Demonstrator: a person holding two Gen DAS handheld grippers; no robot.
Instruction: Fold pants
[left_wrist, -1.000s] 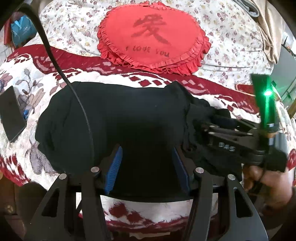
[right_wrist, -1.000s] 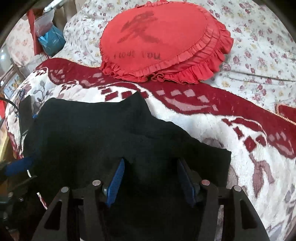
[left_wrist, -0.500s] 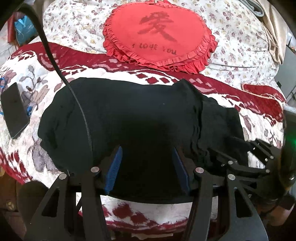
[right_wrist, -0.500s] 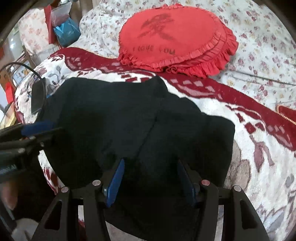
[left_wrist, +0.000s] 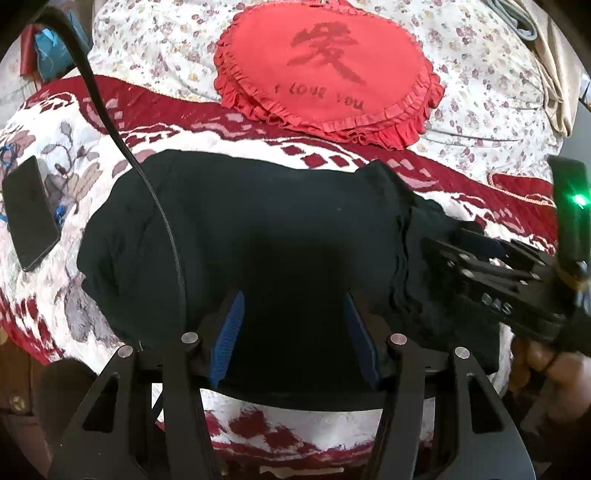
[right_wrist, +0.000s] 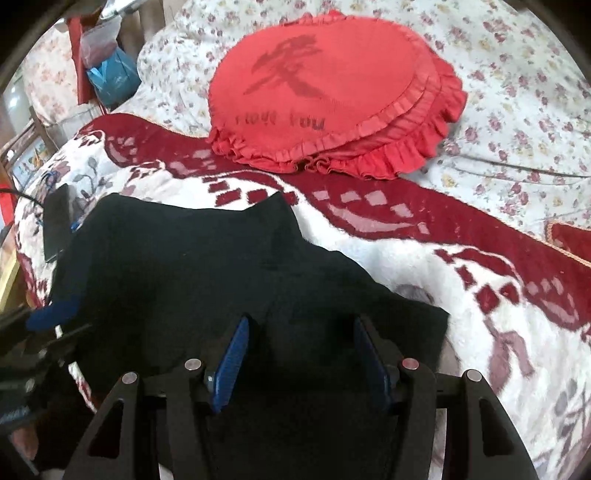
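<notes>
- At nine o'clock in the left wrist view, a dark phone (left_wrist: 31, 212) lies flat on the red and white blanket (left_wrist: 55, 147).
- A black cable (left_wrist: 162, 218) curves down from eleven o'clock across the left part of the pants.
- At the centre, the black pants (left_wrist: 277, 229) lie bunched in a folded heap on the blanket.
- At six o'clock, the left gripper (left_wrist: 295, 328) has its blue pads spread apart over the near edge of the pants; whether they press the cloth, I cannot tell.
- At twelve o'clock, a red heart-shaped cushion (left_wrist: 325, 70) rests on a floral sheet (left_wrist: 155, 48).
- At three o'clock, the right gripper (right_wrist: 301, 354), jaws apart, sits over the pants' right end, held by a hand (left_wrist: 546, 373); grip cannot be told.
</notes>
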